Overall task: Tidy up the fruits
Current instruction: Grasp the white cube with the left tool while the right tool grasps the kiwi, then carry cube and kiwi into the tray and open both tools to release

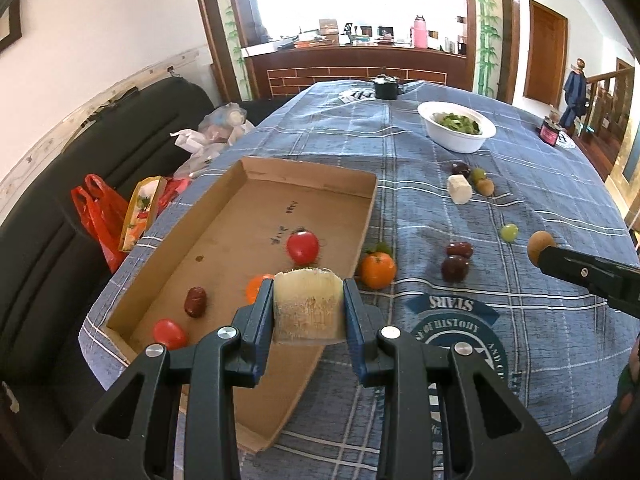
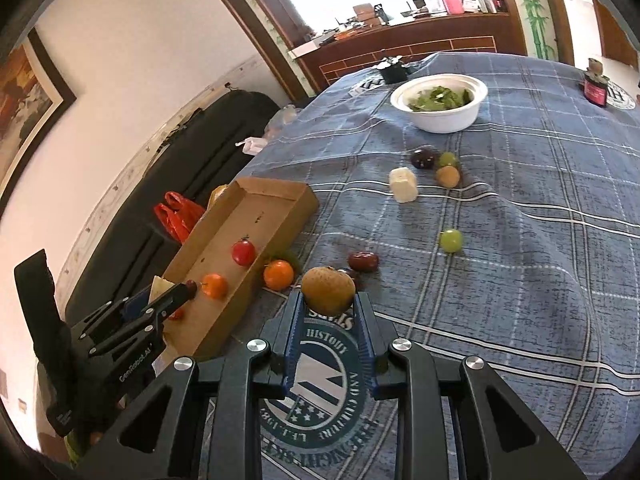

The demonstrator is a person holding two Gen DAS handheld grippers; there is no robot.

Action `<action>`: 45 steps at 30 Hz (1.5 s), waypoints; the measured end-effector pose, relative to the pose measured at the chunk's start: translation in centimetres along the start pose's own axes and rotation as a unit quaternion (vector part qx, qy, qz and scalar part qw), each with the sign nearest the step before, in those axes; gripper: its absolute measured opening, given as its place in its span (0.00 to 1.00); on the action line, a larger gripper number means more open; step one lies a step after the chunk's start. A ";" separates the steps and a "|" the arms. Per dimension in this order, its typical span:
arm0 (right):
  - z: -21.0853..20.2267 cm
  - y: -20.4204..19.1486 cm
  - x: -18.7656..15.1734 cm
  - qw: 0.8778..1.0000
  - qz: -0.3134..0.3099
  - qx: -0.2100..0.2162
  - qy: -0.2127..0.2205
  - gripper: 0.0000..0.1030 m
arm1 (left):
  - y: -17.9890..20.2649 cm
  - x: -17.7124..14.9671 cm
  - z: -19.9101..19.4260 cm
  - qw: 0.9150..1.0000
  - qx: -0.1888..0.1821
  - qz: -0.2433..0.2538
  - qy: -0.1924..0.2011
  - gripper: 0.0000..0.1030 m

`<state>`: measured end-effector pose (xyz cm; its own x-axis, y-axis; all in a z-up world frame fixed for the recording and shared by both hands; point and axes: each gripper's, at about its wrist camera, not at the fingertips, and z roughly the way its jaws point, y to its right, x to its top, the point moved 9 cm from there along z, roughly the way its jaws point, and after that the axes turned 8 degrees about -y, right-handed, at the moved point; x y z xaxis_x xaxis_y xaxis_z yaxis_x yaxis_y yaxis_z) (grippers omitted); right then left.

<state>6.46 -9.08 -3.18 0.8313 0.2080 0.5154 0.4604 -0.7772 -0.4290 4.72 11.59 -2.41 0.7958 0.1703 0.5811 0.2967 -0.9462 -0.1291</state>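
My left gripper (image 1: 308,300) is shut on a pale sugarcane chunk (image 1: 308,308) above the near end of the cardboard tray (image 1: 312,178). In the tray lie a red tomato (image 1: 303,246), a small orange (image 1: 254,286), a dark red date (image 1: 195,301) and another tomato (image 1: 170,332). My right gripper (image 2: 328,304) is shut on a brown kiwi (image 2: 328,287) above the tablecloth, right of the tray (image 2: 276,192). An orange (image 2: 278,275) with leaves sits just outside the tray. Dark plums (image 2: 363,261), a green grape (image 2: 451,240) and a second white chunk (image 2: 403,185) lie on the cloth.
A white bowl of greens (image 2: 440,102) stands farther back. A dark plum, a grape and a brown fruit (image 2: 447,176) cluster near the white chunk. A dark jar (image 2: 596,88) is at the far right. A black sofa with red bags (image 1: 100,216) runs along the table's left.
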 end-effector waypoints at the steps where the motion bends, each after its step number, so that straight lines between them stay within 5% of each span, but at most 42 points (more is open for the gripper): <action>1: 0.2 -0.2 0.0 1.000 -0.002 0.001 -0.001 0.25 | -0.3 0.0 0.1 1.000 0.001 -0.002 -0.001 0.29; 15: 2.2 -3.2 0.7 1.000 -0.025 0.010 -0.013 0.25 | -3.7 0.0 1.0 0.999 0.004 -0.031 -0.007 0.29; 34: 8.6 -10.2 4.8 0.996 -0.081 0.034 -0.034 0.25 | -13.1 1.2 4.1 0.993 0.010 -0.117 -0.030 0.29; 45: 13.3 -11.6 8.4 0.993 -0.110 0.004 -0.050 0.25 | -11.4 3.1 7.4 0.993 -0.015 -0.100 -0.053 0.29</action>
<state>12.24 9.54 -3.75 0.7369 0.4300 0.5216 0.6365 -0.7013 -0.3212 7.70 24.91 -5.15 0.7740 0.3829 0.5043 0.4403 -0.8978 0.0059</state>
